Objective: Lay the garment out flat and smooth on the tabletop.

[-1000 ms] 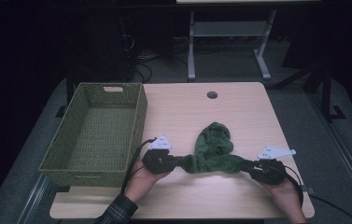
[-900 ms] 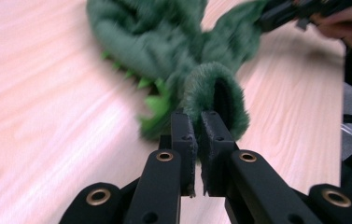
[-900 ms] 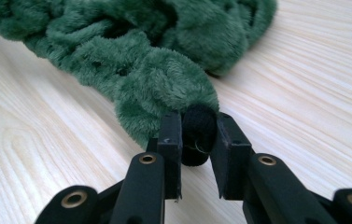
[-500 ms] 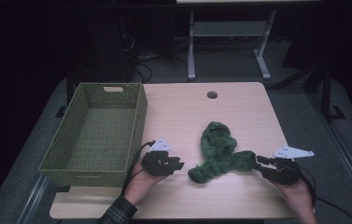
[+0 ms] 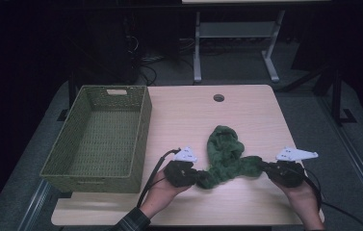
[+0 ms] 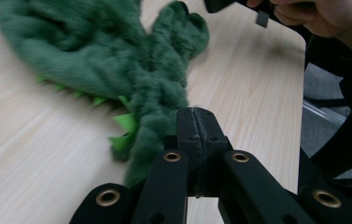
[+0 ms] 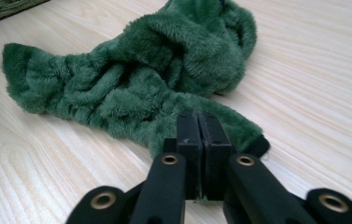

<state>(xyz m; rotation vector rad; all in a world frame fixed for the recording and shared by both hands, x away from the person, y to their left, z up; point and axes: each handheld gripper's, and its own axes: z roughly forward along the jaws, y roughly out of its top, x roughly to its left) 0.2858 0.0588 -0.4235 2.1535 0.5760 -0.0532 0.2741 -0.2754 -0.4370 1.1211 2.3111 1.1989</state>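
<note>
I am working a dark green plush garment (image 5: 227,156), fleecy, with small bright green spikes along one edge, which lies bunched on the wooden table (image 5: 246,115) in the lower middle of the high view, to the right of an empty green woven basket (image 5: 99,137) at the left of the frame. My left gripper (image 5: 193,175) is at the lower left end of the fabric and my right gripper (image 5: 265,167) at its lower right end, with the person's hands coming in from the bottom edge. Both pairs of jaws have just been closing. In the left gripper view the black jaws meet at the centre bottom with plush (image 6: 155,100) bunched against their left side; in the right gripper view they press together with the plush edge (image 7: 220,119) right at their tips. I judge each is clenched on an end of the garment, though how much fabric is pinched is hidden behind the jaws. This looks to me like the step of taking hold of two ends; the next move likely calls for lifting and spreading them apart evenly so the cloth opens without slipping. The garment's true shape is hard to read while crumpled, the room behind is dark, and the left gripper view is blurred in its upper left.
</note>
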